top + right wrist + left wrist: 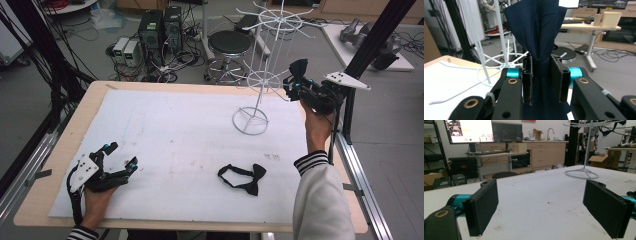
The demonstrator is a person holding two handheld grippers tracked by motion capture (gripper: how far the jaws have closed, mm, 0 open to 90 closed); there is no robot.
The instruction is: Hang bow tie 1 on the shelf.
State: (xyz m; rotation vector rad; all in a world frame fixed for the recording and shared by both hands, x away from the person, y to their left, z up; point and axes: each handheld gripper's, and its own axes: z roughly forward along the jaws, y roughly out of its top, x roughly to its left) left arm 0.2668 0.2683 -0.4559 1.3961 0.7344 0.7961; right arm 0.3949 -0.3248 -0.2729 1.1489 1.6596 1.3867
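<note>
The right tool (299, 80) is held up off the desk (60, 165) at about two o'clock in the high view, clenched on a dark bow tie (300, 67). In the right gripper view its two black jaws press from either side on the knot of that bow tie (537, 37), the cloth fanning upward above the pads and hanging down below them. The tie sits just beside the lower ring of the white wire rack (260, 80), at the ring's three o'clock side; whether it touches a prong cannot be told. The rack's round base (250, 121) stands on the white sheet (175, 140) that covers the desk, at about one o'clock. A second bow tie (243, 179), black with its strap looped out toward nine o'clock, lies flat on the sheet at about five o'clock, well apart from both tools. The left tool (120, 156) rests low at eight o'clock on the sheet, released: in the left gripper view its jaws stand wide apart with bare sheet between them, and the rack (584, 152) rises far off at one o'clock. A striped cuff (312, 161) shows on the right arm.
</note>
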